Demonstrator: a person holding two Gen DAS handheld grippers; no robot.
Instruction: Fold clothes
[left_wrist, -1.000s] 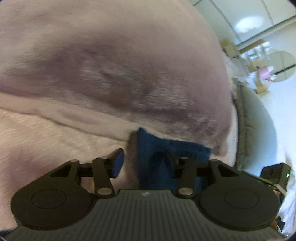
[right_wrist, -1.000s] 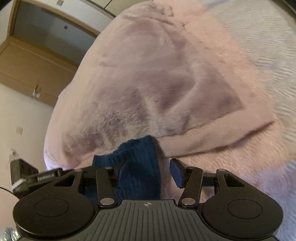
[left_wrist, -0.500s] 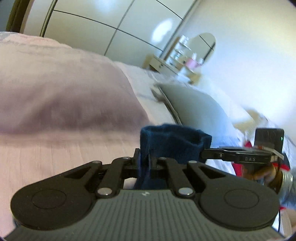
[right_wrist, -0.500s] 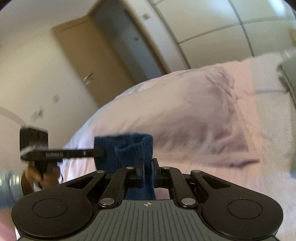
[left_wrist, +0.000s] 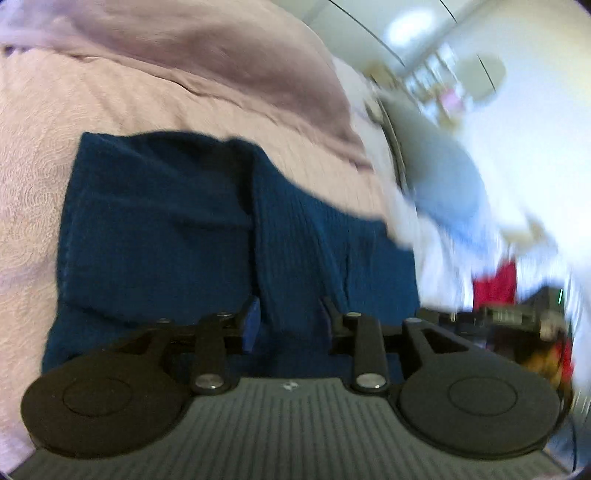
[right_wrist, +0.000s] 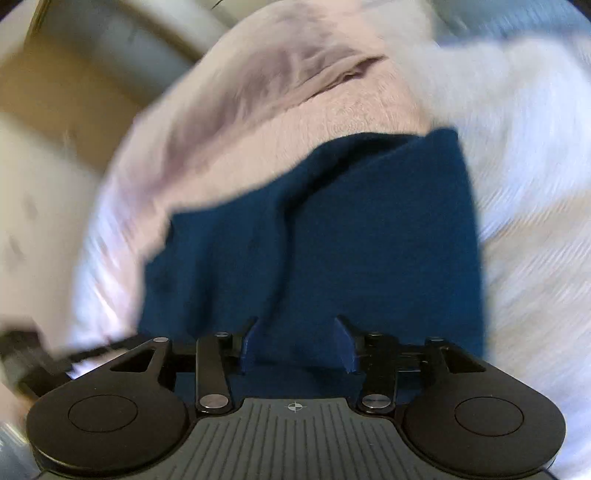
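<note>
A dark blue knit garment (left_wrist: 166, 229) lies doubled over on the pink bedspread (left_wrist: 33, 177). My left gripper (left_wrist: 290, 317) is low over its near edge. Its jaws are opening, a ridge of the blue cloth runs between the fingers, and the pads no longer pinch it. In the right wrist view the same garment (right_wrist: 369, 236) spreads out ahead of my right gripper (right_wrist: 298, 341), whose jaws are also opening over the near fold with cloth loose between them. Each view shows the other gripper as a blurred black shape at its edge.
A mauve fleece blanket (left_wrist: 221, 51) lies folded beyond the garment. To the right are a grey pillow (left_wrist: 439, 166), white wardrobe doors and a red sleeve (left_wrist: 495, 284). A wooden door (right_wrist: 62, 85) stands at the left in the right wrist view.
Both grippers shut on the garment's far edge, lifted it and carried it toward me. Now the garment lies doubled over and both pairs of jaws have parted.
</note>
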